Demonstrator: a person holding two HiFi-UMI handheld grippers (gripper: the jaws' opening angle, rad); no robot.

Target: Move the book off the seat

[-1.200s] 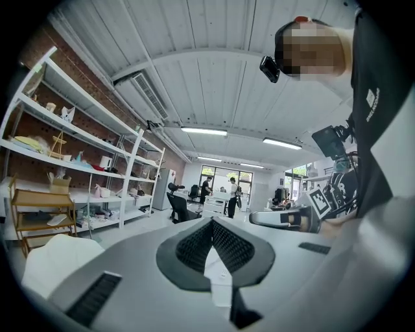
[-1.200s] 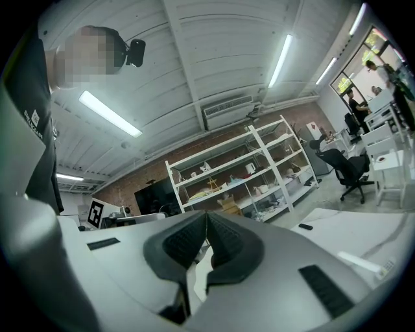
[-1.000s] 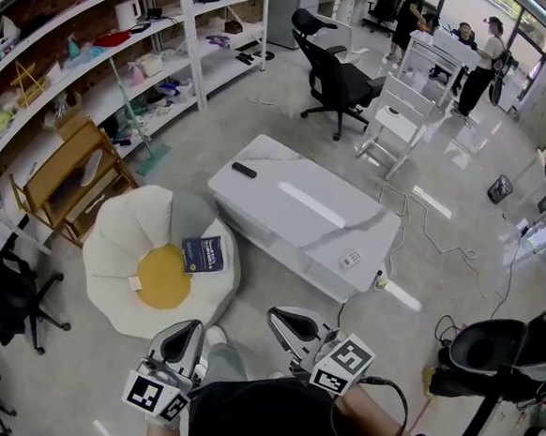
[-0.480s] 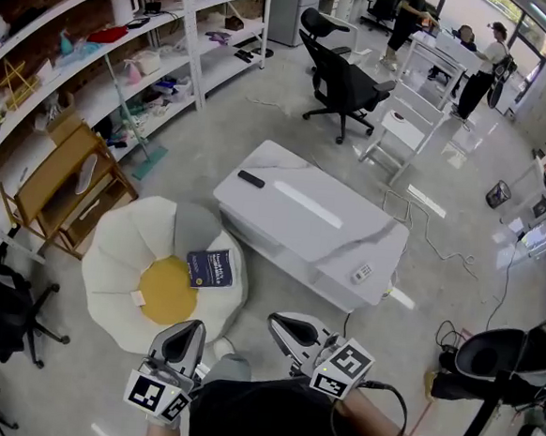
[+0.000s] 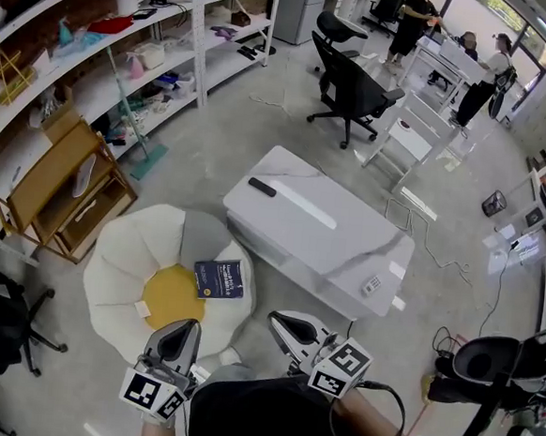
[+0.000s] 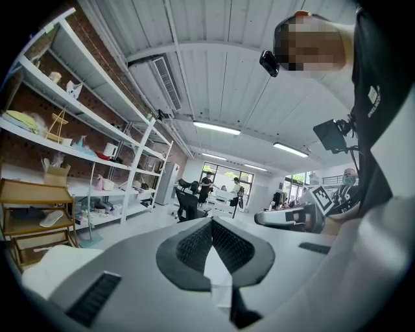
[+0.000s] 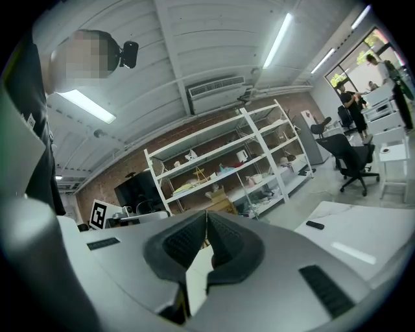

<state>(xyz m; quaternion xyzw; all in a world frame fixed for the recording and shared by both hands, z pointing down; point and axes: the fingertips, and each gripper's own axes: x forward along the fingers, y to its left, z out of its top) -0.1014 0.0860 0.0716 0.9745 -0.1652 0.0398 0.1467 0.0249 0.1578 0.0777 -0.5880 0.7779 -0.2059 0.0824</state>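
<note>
A dark blue book (image 5: 219, 279) lies flat on the right side of a white flower-shaped floor seat (image 5: 129, 257) with a yellow centre (image 5: 173, 296). My left gripper (image 5: 187, 329) is held close to my body, below the seat, its jaws shut and empty. To its right, my right gripper (image 5: 284, 321) is also shut with nothing in it, pointing toward the seat's right edge. Both gripper views show the jaws meeting, tilted up toward the ceiling and shelves; my left gripper (image 6: 211, 227) and right gripper (image 7: 207, 218) hold nothing.
A low white table (image 5: 319, 230) with a black remote (image 5: 262, 187) stands just right of the seat. A wooden chair (image 5: 54, 186) and long shelves (image 5: 98, 53) line the left. A black office chair (image 5: 354, 82) and people stand at the back.
The seat, book and table have shifted slightly right and down in the head view as I step closer. Both grippers stay shut in place near my body.
</note>
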